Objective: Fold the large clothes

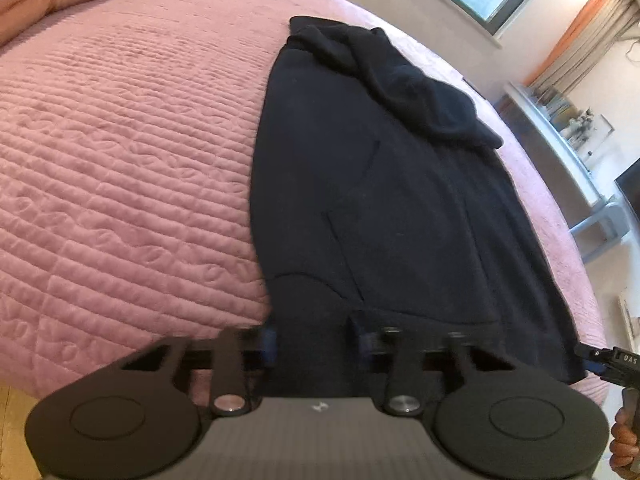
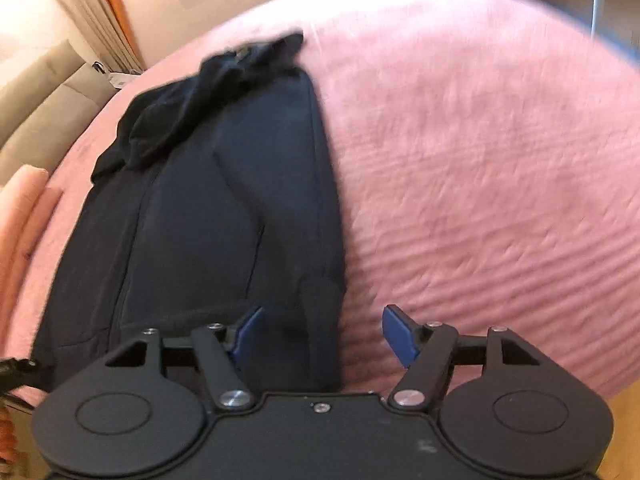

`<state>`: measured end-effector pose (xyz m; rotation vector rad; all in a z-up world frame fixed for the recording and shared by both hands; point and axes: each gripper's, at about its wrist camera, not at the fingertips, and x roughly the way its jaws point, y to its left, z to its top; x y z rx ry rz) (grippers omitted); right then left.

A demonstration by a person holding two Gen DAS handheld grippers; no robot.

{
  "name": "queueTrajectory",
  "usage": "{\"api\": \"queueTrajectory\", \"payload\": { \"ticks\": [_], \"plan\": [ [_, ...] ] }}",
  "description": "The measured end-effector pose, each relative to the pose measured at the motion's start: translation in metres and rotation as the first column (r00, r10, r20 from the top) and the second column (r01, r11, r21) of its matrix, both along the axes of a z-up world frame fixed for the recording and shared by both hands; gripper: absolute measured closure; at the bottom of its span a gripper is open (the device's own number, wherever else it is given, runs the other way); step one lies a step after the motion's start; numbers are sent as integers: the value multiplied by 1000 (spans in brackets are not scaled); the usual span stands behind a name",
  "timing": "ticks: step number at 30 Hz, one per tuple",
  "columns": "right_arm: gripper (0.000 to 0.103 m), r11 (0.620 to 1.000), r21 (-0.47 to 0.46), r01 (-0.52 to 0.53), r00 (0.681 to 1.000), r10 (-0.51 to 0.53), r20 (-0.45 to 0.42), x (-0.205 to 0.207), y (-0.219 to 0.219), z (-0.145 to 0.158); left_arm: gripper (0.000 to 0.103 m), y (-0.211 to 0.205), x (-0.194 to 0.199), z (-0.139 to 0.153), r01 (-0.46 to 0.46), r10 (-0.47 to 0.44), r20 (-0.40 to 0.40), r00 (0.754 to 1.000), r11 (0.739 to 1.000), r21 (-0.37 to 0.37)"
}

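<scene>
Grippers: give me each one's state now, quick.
Left gripper: jaws narrowed around the near hem of the dark garment; a firm pinch cannot be told.
Right gripper: open, holding nothing, astride the garment's edge.

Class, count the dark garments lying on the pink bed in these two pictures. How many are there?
1. A single dark garment lies lengthwise along the pink bed, its bunched end farthest from the cameras, its near hem at the tongs. Anything folded beneath it would be hidden.

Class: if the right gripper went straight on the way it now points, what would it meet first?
Probably the near edge of the dark navy fabric garment lying between the open right gripper fingers, on the pink quilted bedspread; depth is unclear.
</scene>
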<state>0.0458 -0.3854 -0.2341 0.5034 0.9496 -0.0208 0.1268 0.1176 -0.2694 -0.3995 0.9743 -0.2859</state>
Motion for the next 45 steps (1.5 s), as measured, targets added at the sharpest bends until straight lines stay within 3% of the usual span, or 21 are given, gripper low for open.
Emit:
{"api": "queueTrajectory", "payload": {
  "ticks": [1, 2, 3, 5, 9, 12, 16, 19, 23, 25, 26, 27, 28, 29, 31, 34, 38, 42, 45],
  "plan": [
    [28, 1000, 11, -2, 1000, 2, -3, 0, 5, -5, 85, 3, 0, -1, -5, 5, -5, 1000, 999, -39],
    [40, 999, -37, -8, 1000, 9, 13, -1, 16, -4, 91, 7, -1, -2, -8, 7, -13, 1000, 996, -89],
    [63, 998, -53, -32, 999, 32, 5, 0, 23, -2, 91, 10, -2, -2, -18, 16, -13, 1000, 992, -121],
    [85, 1000, 11, -15, 1000, 15, -6, 2, 23, 3, 92, 16, -4, -1, -32, 32, -2, 999, 985, -172],
    [91, 985, 167, 29, 998, -39, 54, 7, -1, 26, 92, 31, -4, 14, -72, 89, 37, 995, 941, -331],
    [94, 976, 214, 39, 990, -67, 127, 14, -13, 58, 92, 31, 4, 45, -52, 102, 122, 987, 933, -357],
    [94, 977, 207, 42, 972, -88, 218, 47, -25, 93, 92, 25, 41, 78, -46, 132, 204, 970, 925, -378],
    [94, 986, 164, 33, 961, -76, 264, 97, -29, 102, 92, 16, 89, 91, -33, 142, 264, 954, 926, -377],
    [94, 991, 128, 44, 950, -81, 300, 200, -34, 96, 91, -2, 188, 88, -43, 167, 305, 937, 926, -375],
    [93, 990, 109, 92, 943, -121, 310, 252, -38, 87, 82, -8, 245, 81, -59, 185, 317, 930, 929, -366],
    [84, 985, 120, 122, 941, -153, 302, 277, -41, 82, 71, -8, 264, 78, -82, 206, 322, 924, 930, -359],
    [58, 980, 147, 132, 946, -169, 278, 295, -46, 74, 54, -9, 283, 76, -127, 245, 326, 913, 930, -345],
    [45, 976, 163, 141, 953, -178, 244, 310, -48, 69, 48, -9, 295, 75, -167, 271, 317, 909, 933, -320],
    [38, 975, 159, 156, 957, -189, 221, 318, -50, 65, 46, -7, 302, 75, -195, 288, 314, 905, 935, -295],
    [35, 986, 97, 135, 969, -152, 197, 322, -50, 62, 46, -5, 312, 75, -195, 267, 305, 914, 950, -245],
    [35, 996, -19, 92, 988, -89, 125, 328, -50, 57, 45, 0, 327, 71, -179, 220, 225, 949, 965, -192],
    [34, 994, -106, 13, 997, -4, 82, 349, -48, 53, 45, -1, 351, 72, -146, 165, 157, 974, 981, -125],
    [30, 989, -137, -56, 996, 65, 60, 378, -50, 49, 42, -14, 373, 76, -101, 108, 134, 985, 993, -59],
    [30, 991, -96, -99, 995, 101, 21, 406, -57, 34, 41, -20, 388, 74, -73, 76, 105, 992, 997, -32]
  ]
}}
